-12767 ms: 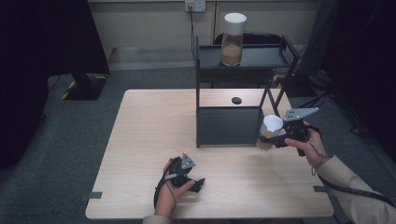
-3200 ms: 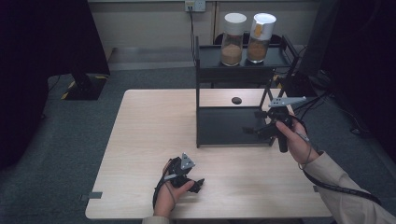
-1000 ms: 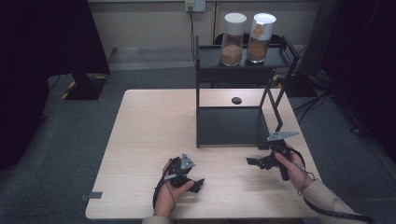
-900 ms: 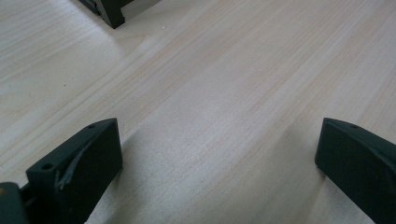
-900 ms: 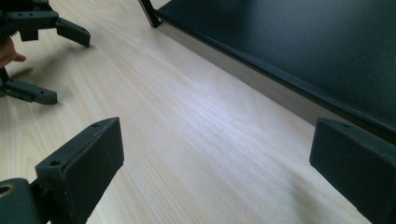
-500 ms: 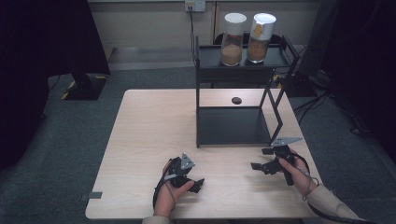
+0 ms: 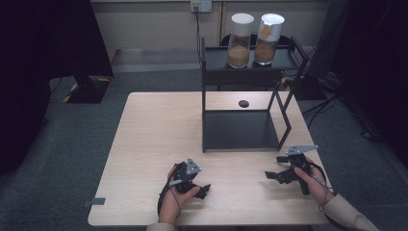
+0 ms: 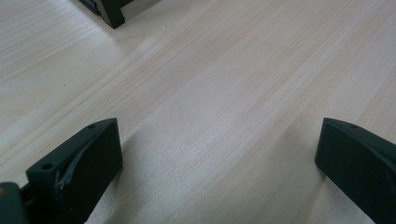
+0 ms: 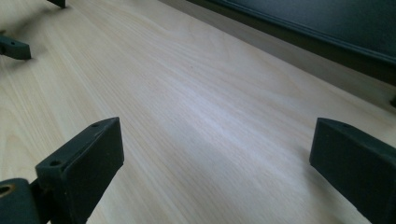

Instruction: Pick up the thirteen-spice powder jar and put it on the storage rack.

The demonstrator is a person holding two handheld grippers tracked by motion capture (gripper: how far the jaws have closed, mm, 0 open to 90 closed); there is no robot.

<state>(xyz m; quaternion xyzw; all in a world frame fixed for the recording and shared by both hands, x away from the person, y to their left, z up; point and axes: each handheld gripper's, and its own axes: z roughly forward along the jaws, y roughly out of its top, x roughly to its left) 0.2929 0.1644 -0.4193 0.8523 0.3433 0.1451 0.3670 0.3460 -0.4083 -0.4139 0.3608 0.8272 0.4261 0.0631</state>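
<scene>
I have the right hand-held gripper [image 7: 278, 175] low over the counter [image 7: 159, 130], jaws wide with bare wood between them, just in front of the black rack [image 7: 240, 126]. My left hand-held gripper [image 7: 198, 186] rests near the front edge, jaws wide too. Two jars [image 7: 268, 38] of brown grains stand side by side on the rack's top shelf.
</scene>
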